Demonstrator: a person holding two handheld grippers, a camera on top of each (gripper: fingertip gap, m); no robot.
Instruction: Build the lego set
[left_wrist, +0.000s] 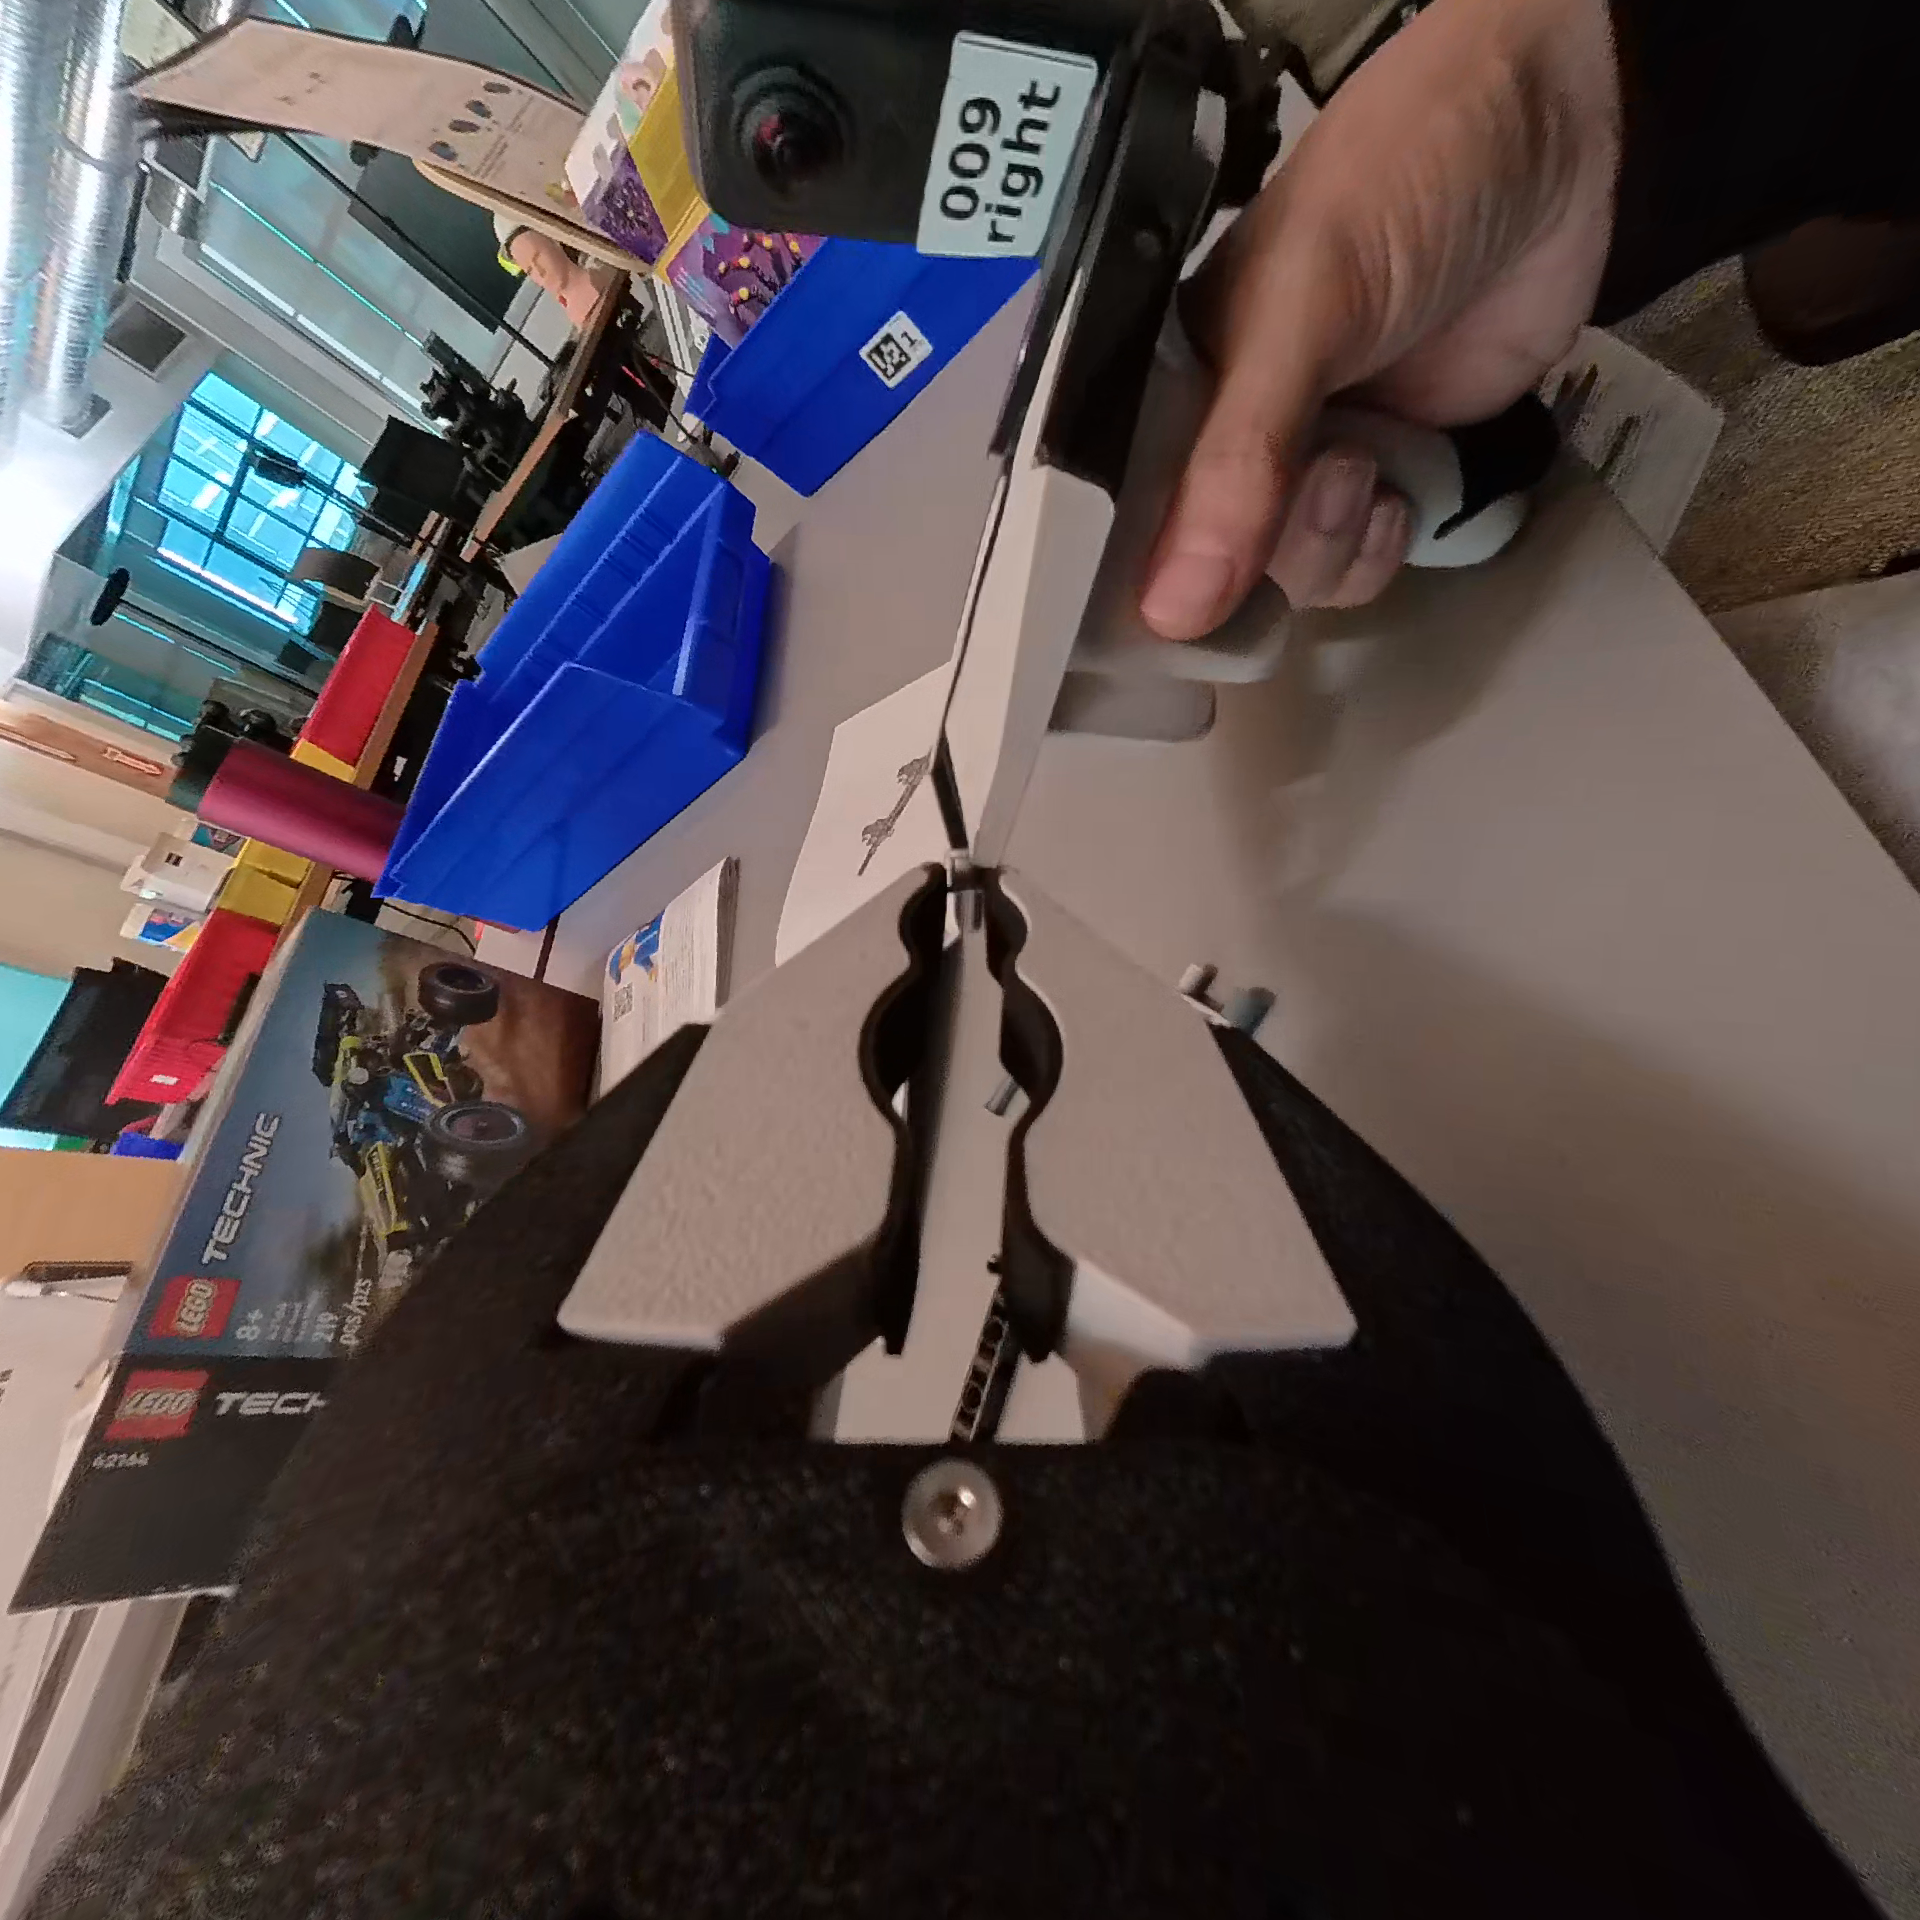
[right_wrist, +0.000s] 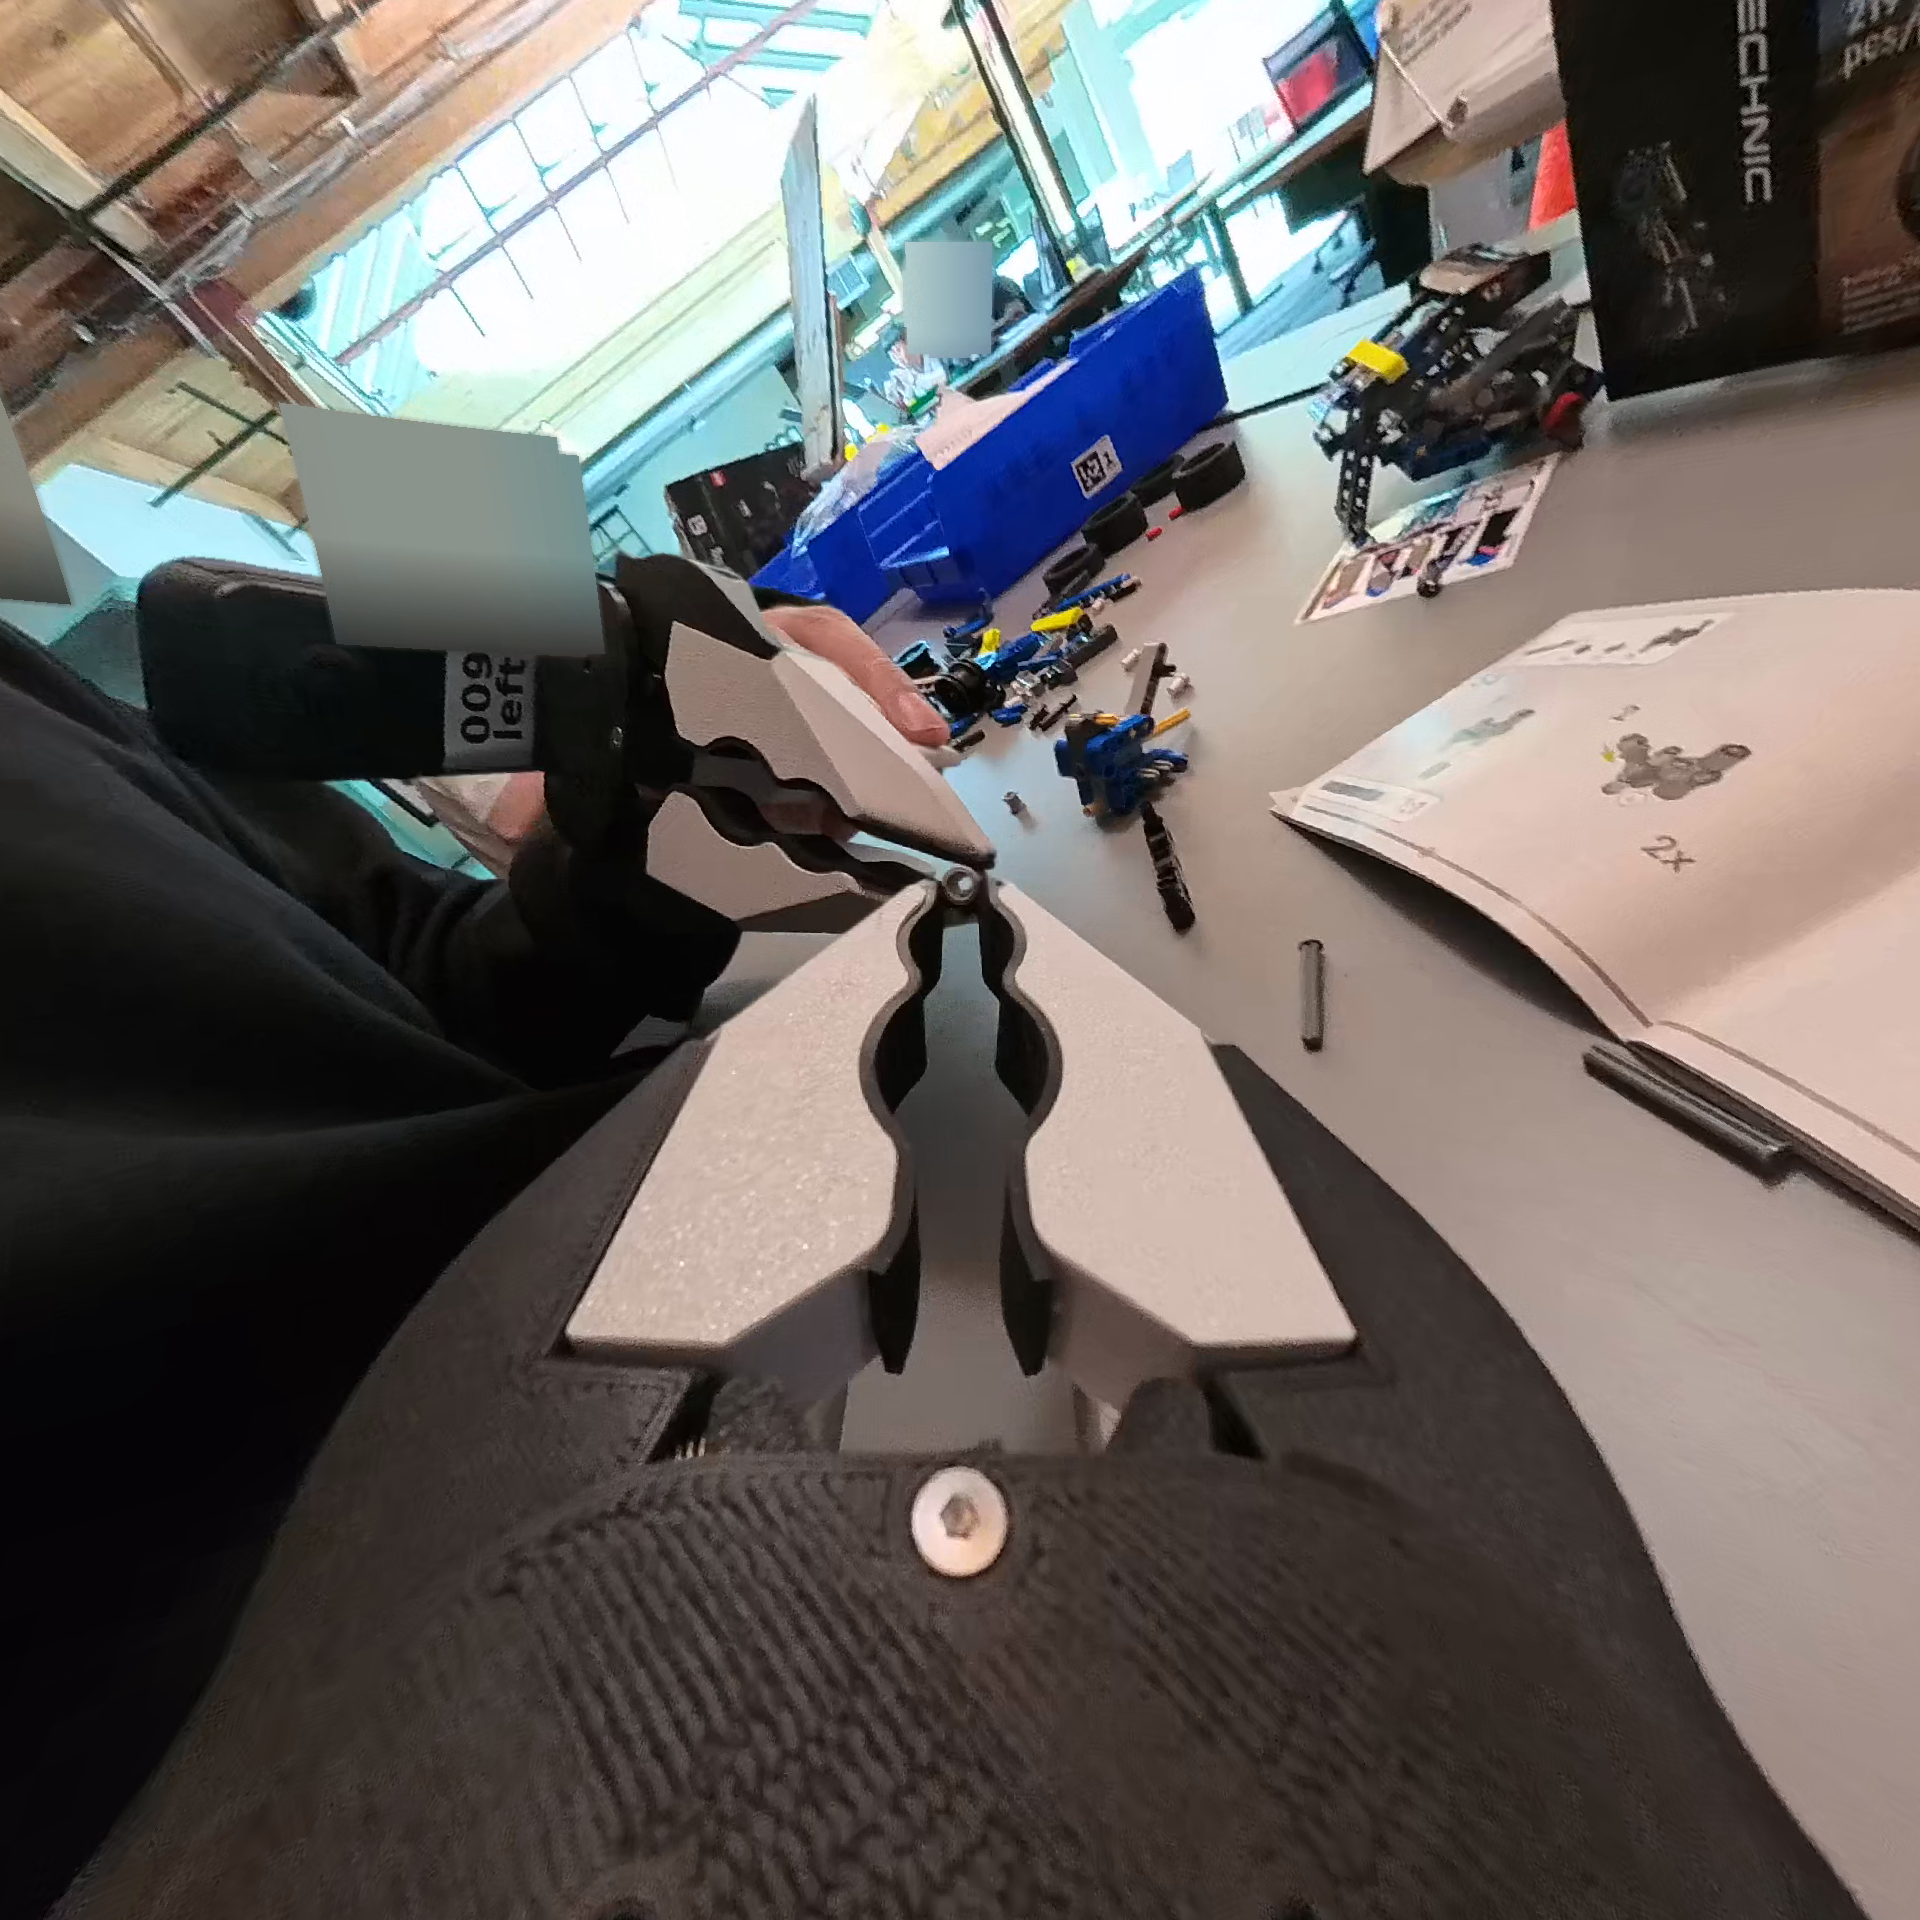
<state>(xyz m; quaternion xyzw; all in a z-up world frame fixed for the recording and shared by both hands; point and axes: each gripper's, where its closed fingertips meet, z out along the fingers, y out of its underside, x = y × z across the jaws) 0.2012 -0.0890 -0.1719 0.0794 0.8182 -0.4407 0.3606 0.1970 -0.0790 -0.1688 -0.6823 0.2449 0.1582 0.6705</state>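
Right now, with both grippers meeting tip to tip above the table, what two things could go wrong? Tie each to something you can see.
1. The right gripper pinches the small grey piece only at the very tips of its jaws, with the left gripper crowding the same spot; a slight twist could flick it out.
2. A loose black axle lies on the table just beyond; a lowered gripper might roll it away.

Loose pieces (right_wrist: 1049, 665) left of booklet (right_wrist: 1662, 821)
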